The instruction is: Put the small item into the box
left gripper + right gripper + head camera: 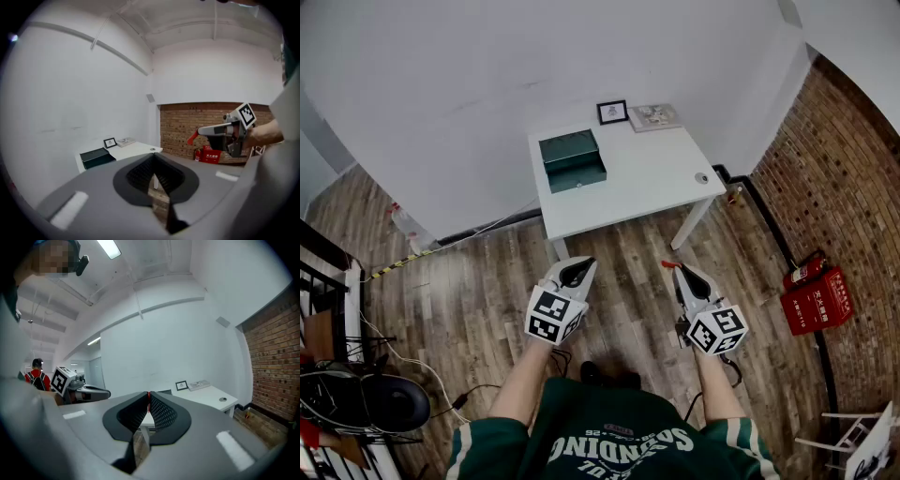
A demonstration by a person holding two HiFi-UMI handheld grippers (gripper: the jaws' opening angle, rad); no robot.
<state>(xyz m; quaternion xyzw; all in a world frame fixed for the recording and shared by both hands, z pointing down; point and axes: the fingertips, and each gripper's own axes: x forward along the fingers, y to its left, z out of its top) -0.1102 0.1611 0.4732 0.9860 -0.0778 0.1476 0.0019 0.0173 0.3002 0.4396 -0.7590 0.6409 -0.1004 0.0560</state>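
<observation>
The left gripper (577,272) and the right gripper (679,272) each have their fingers pressed together with nothing between them, and are held side by side above the wooden floor (623,246). Well ahead of both sets of fingertips stands the white table (647,183). On it the small round item (701,177) lies beyond the right fingertips, well apart from the open green box (572,159) beyond the left ones.
</observation>
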